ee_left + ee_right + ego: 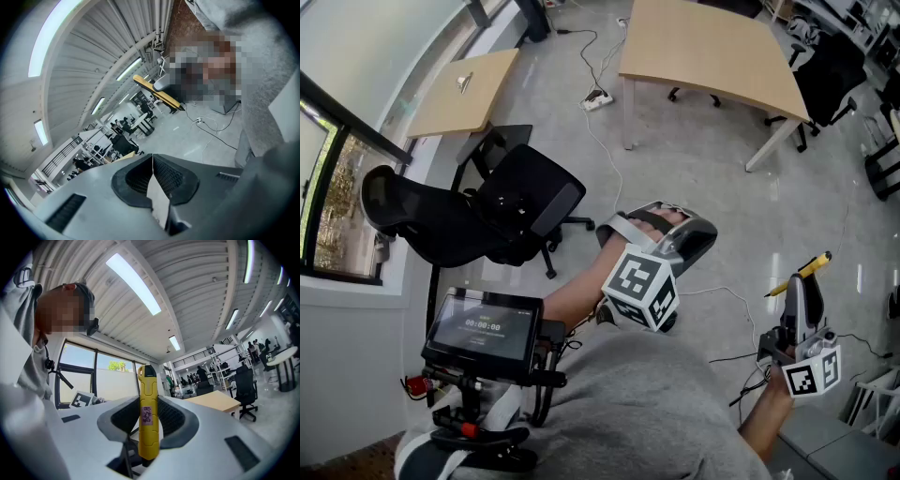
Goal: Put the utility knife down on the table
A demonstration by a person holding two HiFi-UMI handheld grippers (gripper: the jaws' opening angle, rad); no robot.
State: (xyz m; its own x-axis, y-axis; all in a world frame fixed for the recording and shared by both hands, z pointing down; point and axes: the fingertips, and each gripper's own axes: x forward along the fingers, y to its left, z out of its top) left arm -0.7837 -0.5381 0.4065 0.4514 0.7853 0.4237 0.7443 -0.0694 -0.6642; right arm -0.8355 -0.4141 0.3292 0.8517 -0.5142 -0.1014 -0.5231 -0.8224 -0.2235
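A yellow utility knife with a black tip stands clamped between the jaws of my right gripper, which is shut on it. In the head view the knife sticks up and to the right out of the right gripper, held low at the right above the floor. My left gripper is held near the middle, in front of the person's chest; its jaws are pressed together with nothing between them. A light wooden table stands far ahead at the top.
A black office chair stands at the left, next to a small wooden desk. A power strip and cables lie on the grey floor. A chest-mounted screen rig sits low at the left. More chairs are at the right.
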